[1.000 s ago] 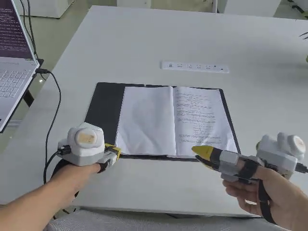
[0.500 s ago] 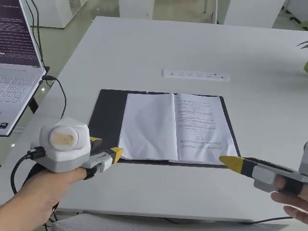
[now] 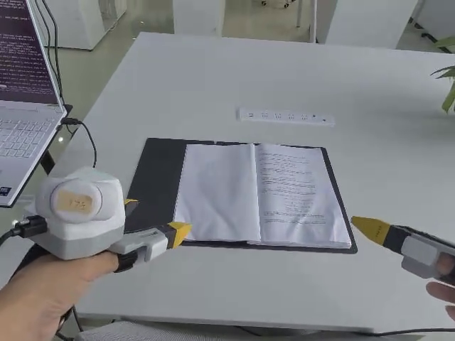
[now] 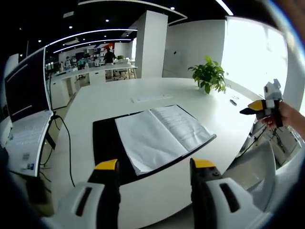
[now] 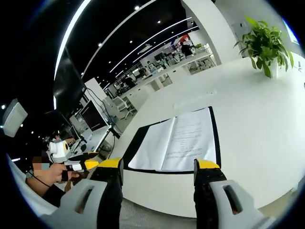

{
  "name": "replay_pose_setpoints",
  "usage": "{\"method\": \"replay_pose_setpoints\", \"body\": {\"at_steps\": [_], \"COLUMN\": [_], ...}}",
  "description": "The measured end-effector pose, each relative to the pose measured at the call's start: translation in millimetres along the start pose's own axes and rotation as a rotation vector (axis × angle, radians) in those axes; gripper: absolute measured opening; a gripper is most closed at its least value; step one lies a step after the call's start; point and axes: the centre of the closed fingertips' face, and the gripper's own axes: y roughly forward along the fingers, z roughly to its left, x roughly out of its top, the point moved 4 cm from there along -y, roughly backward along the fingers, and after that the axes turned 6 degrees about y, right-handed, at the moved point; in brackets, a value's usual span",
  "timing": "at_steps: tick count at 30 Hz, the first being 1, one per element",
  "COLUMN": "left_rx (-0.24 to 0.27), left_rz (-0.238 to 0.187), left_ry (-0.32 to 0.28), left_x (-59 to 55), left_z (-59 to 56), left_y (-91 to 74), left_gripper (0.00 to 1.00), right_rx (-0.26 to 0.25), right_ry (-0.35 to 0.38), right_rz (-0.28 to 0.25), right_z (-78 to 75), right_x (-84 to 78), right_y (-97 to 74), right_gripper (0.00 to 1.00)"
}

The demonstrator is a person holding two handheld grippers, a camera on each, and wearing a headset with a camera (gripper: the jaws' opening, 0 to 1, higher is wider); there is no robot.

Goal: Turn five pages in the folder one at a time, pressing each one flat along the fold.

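Observation:
A black folder (image 3: 158,174) lies open on the white table, with a blank white page (image 3: 217,190) on the left of the fold and a printed page (image 3: 295,195) on the right. My left gripper (image 3: 158,219) hovers open just off the folder's near left corner. In its own view the folder (image 4: 107,138) lies ahead beyond the spread jaws of the left gripper (image 4: 155,164). My right gripper (image 3: 370,227) floats to the right of the folder's near right corner, clear of it. The right gripper (image 5: 158,163) is open and empty, with the folder (image 5: 217,138) ahead of it.
An open laptop (image 3: 21,92) stands at the left with a black cable (image 3: 87,138) running from it. A white power strip (image 3: 284,116) lies beyond the folder. A potted plant (image 4: 208,76) stands at the table's far right.
The right gripper has drawn back rightward from the printed page's near corner. The left gripper has come nearer to me. The folder lies as before, and the view has shifted.

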Motion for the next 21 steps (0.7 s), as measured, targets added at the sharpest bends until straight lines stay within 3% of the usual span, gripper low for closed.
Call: {"method": "replay_pose_setpoints", "body": {"at_steps": [9, 21], "left_rx": [0.005, 0.015], "left_rz": [-0.001, 0.002], "left_ry": [-0.008, -0.025], "left_x": [-1.9, -0.6], "left_z": [-3.3, -7.4], "left_y": [-2.7, -7.4], "left_gripper": [0.60, 0.63], "right_rx": [-0.034, -0.021], "right_ry": [-0.016, -0.022], "right_rz": [-0.006, 0.023], "right_z": [-12.2, -18.8], "right_x": [1.3, 3.2], "right_y": [1.3, 12.5], "right_gripper": [0.59, 0.59]}}
